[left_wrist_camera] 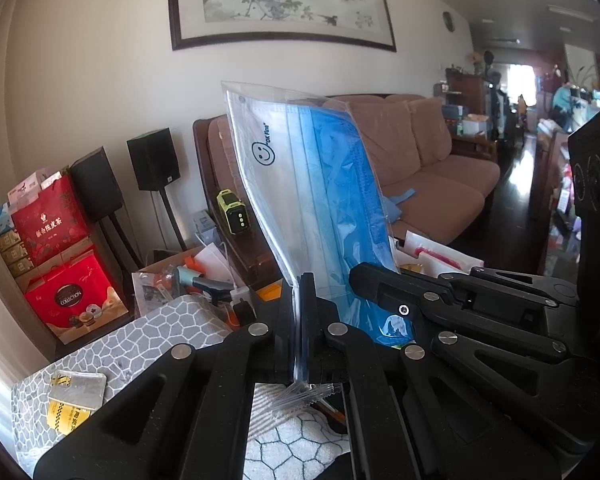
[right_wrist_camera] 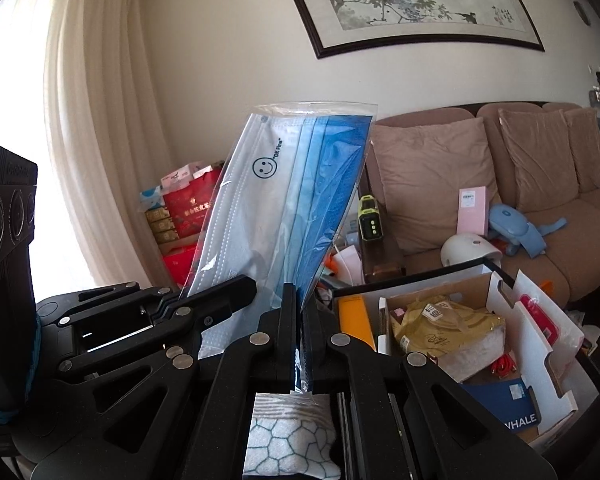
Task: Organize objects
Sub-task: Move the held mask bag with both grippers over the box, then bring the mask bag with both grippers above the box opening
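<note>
We hold the mask pack [left_wrist_camera: 312, 184], a crinkly clear plastic sleeve of pleated blue and white masks, upright above the patterned surface [left_wrist_camera: 156, 332]. Our left gripper [left_wrist_camera: 301, 320] has its fingers clenched on the sleeve's lower edge; our right gripper [right_wrist_camera: 300, 332] pinches the same edge beside it. A cardboard box [right_wrist_camera: 496, 292] of clutter sits at right.

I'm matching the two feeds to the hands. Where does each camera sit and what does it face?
Left wrist: behind the left gripper, facing the mask bag and sofa; right gripper intrudes.
Right wrist: behind the right gripper, facing the curtain; left gripper intrudes.
Shared: bag, sofa.
</note>
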{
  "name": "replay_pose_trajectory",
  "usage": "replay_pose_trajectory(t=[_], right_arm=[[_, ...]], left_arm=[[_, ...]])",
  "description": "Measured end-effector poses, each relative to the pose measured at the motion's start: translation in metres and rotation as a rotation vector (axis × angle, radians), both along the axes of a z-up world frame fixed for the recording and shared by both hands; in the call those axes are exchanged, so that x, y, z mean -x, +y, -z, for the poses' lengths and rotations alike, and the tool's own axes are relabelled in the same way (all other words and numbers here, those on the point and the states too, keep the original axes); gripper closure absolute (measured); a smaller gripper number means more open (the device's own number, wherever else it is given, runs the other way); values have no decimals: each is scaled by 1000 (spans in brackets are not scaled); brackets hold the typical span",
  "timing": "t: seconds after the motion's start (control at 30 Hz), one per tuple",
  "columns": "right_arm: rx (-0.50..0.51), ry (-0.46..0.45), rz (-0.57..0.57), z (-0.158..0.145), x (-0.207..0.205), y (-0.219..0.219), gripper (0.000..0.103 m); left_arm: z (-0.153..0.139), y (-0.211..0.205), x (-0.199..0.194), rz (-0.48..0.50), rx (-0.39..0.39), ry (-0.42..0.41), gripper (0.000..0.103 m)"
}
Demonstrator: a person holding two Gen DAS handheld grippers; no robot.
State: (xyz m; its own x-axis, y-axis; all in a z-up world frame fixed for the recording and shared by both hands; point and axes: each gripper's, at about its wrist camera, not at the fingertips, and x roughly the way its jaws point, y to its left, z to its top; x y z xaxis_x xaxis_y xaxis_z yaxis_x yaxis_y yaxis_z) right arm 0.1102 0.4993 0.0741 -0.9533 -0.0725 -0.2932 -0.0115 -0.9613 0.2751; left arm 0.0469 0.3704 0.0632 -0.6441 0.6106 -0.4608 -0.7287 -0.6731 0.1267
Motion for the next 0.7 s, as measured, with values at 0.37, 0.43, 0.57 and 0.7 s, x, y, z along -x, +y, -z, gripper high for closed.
replay_pose_trajectory(t=[0.37, 0.43, 0.57, 0.7], right_arm=[[4, 2, 13, -1, -2, 7, 99], [6, 2, 15, -1, -2, 9, 99], [10, 0, 19, -1, -2, 11, 99], [9, 2, 23, -2, -3, 13, 99]], left_arm=[[0, 6, 1, 10, -3, -1, 102], [1, 8, 1, 12, -3, -2, 102], [1, 9, 2, 14, -2, -4, 102], [0, 11, 0, 18, -3, -1, 102]])
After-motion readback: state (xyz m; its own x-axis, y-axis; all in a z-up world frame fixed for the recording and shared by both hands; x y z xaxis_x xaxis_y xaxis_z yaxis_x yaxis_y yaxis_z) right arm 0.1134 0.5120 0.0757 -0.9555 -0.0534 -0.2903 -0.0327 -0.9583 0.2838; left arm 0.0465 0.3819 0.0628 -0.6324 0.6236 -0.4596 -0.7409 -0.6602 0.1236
